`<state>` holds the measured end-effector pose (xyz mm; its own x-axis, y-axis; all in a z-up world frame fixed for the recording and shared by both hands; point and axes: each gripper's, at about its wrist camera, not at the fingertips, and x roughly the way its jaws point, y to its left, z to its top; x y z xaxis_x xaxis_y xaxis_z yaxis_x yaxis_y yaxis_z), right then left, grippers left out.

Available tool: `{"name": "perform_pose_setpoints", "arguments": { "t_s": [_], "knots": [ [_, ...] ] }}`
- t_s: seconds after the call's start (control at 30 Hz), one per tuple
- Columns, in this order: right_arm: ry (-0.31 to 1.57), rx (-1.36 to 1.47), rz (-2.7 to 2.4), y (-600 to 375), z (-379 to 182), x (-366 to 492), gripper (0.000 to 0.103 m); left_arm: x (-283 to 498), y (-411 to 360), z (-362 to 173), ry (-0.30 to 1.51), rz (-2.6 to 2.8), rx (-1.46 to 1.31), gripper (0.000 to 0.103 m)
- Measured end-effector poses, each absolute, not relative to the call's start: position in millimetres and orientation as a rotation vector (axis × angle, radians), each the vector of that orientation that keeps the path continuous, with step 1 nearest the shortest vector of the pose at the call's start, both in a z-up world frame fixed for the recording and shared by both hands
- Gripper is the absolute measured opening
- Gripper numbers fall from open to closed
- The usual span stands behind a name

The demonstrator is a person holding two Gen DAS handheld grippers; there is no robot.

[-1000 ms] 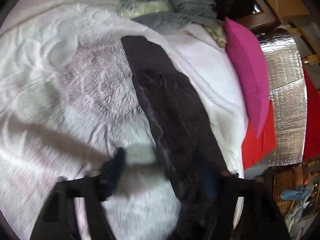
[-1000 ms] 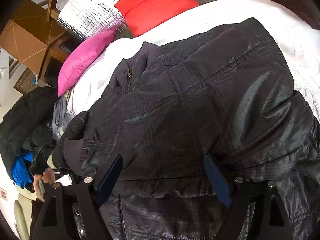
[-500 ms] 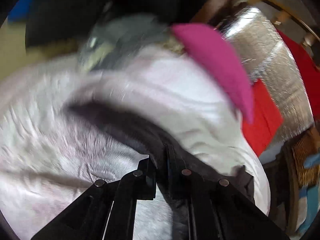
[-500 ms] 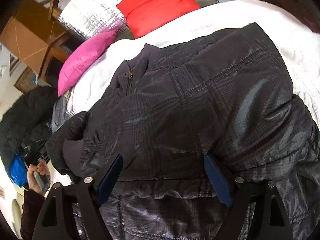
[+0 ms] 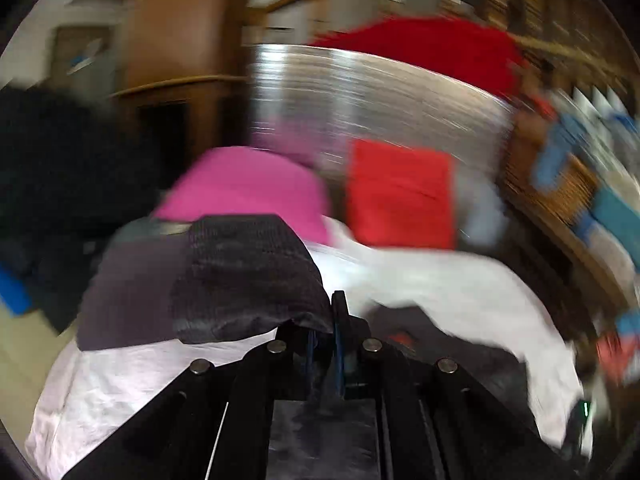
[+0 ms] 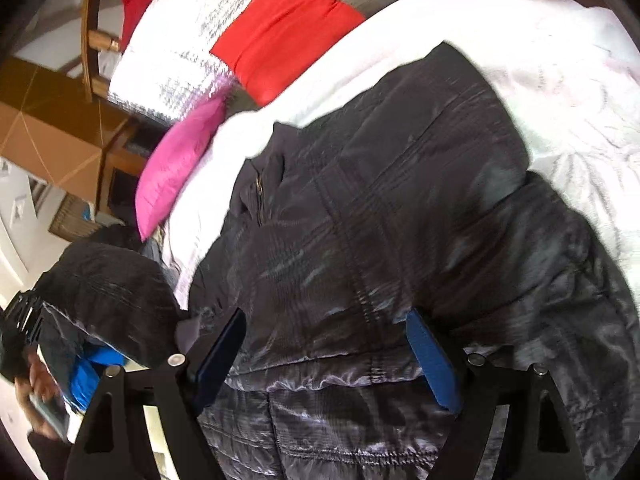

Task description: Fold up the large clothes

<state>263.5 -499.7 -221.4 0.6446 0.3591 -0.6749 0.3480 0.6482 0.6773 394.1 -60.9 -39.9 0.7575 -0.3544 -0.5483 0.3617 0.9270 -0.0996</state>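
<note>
A large dark quilted jacket lies spread on the white bedspread, collar toward the pillows. My right gripper is open just above the jacket's lower body, blue pads either side of a seam. My left gripper is shut on the jacket's sleeve and holds it lifted above the bed; the cuff end hangs to the left. In the right wrist view the lifted sleeve shows at far left with the left gripper and a hand.
A pink pillow, a red pillow and a silver quilted headboard pad stand at the bed's head. A dark clothes pile lies at the left. Wooden furniture stands beyond the bed.
My left gripper shut on the sleeve and lifted it off the bed, swinging up toward the pillows. My right gripper stayed open over the jacket body, drifting slightly.
</note>
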Motion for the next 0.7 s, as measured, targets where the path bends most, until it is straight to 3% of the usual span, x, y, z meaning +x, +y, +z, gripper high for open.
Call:
{"name": "perform_pose_setpoints", "arguments": {
  "t_s": [0.17, 0.3, 0.33, 0.47, 0.5, 0.53, 0.57, 0.63, 0.7],
  "knots": [
    [0.829, 0.968, -0.035, -533.2, -211.9, 248.9, 0.085, 349.4, -163.2, -107.1, 0.77, -0.565, 0.129, 0.009],
    [0.794, 1.028, -0.071, -558.0, -212.0, 238.4, 0.085, 320.4, -208.6, -189.3, 0.981, -0.642, 0.27, 0.041],
    [0.793, 1.036, -0.069, -560.9, -212.3, 236.8, 0.085, 313.1, -208.1, -204.1, 0.991, -0.637, 0.295, 0.041],
    [0.8, 0.978, -0.067, -555.4, -206.1, 236.6, 0.085, 289.8, -164.9, -207.1, 0.9, -0.625, 0.224, 0.044],
    [0.803, 0.942, -0.072, -551.2, -203.1, 237.6, 0.085, 290.3, -145.9, -196.4, 0.849, -0.628, 0.163, 0.056],
    [0.805, 0.92, -0.074, -548.5, -201.9, 237.7, 0.085, 288.4, -124.8, -187.3, 0.787, -0.61, 0.104, 0.075],
    [0.807, 0.881, -0.078, -542.5, -199.4, 238.7, 0.085, 287.9, -102.1, -180.3, 0.712, -0.555, 0.048, 0.082],
    [0.81, 0.796, -0.081, -524.4, -194.7, 242.9, 0.085, 297.3, -65.5, -177.0, 0.611, -0.378, -0.003, 0.087],
    [0.808, 0.684, -0.067, -502.1, -189.0, 246.9, 0.085, 316.6, -42.6, -188.6, 0.641, -0.265, -0.028, 0.087]
  ]
}}
